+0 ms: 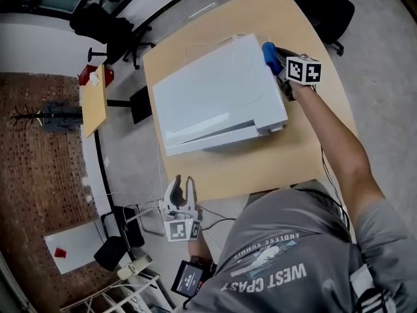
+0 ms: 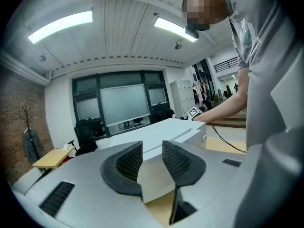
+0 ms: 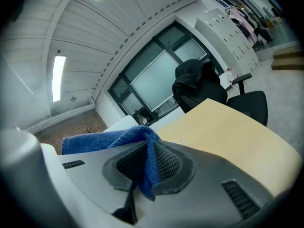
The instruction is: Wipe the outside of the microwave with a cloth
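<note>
A white microwave [image 1: 218, 103] lies on the light wooden table [image 1: 287, 155]. At its far right corner my right gripper [image 1: 272, 59] is shut on a blue cloth [image 1: 268, 52], and the cloth rests against the microwave's side there. In the right gripper view the cloth [image 3: 104, 139] is pinched between the dark pads of the right gripper [image 3: 151, 148] and drapes off to the left. My left gripper [image 1: 182, 185] hovers off the table's near edge, open and holding nothing. The left gripper view has the left gripper [image 2: 152, 144] looking along the microwave [image 2: 166, 129].
Black office chairs stand beyond the table [image 1: 104, 25] [image 1: 326, 5], one also in the right gripper view [image 3: 204, 87]. A small wooden side table [image 1: 93, 100] stands to the left. A thin cable [image 1: 195, 44] lies behind the microwave. The person's arm [image 1: 339, 149] runs along the table's right side.
</note>
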A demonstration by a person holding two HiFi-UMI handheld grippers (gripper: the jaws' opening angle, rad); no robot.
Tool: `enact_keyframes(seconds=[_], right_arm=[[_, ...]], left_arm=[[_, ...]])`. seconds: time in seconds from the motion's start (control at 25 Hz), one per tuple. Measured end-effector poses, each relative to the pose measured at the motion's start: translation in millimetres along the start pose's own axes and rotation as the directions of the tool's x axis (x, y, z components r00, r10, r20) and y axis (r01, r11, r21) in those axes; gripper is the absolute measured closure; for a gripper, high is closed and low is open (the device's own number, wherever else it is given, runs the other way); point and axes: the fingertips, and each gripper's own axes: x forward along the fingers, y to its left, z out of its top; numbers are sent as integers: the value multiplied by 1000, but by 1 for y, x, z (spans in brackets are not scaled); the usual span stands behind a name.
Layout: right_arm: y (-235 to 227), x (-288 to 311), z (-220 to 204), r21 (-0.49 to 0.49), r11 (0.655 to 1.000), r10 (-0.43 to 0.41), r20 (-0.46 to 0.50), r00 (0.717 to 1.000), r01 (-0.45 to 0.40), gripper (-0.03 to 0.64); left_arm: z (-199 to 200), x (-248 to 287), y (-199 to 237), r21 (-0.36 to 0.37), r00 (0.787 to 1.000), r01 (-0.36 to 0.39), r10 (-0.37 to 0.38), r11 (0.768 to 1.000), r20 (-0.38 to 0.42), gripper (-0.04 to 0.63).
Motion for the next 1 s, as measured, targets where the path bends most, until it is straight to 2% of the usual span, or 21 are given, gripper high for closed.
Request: enact_keyframes(seconds=[0.16,0.28,0.48,0.68,0.84,1.0], right_arm=[[-13,16,-8,18,1000,19,-26,999,-18,569],[-24,6,-41,18,999,32,-92,995,-30,569],[-35,-44,-121,94,995,40,-189,981,-23,569],[-12,-114,-170,125,990,97,-244,965,-68,569],[2,-144,-181,105,987,147,-273,951,-122,569],[-1,-123,-161,67,988,149,-252,956,-137,569]], left_arm=[[4,6,1,30,1000,11,-11,999,-6,454],[2,8,4,33,1000,8,-7,999,-17,454],[2,18,5,24,999,28,-28,999,-27,454],[5,35,2,29,998,59,-58,998,-22,454],[5,47,-1,29,997,77,-76,997,-16,454],[6,54,-5,33,996,90,-89,995,-16,454]])
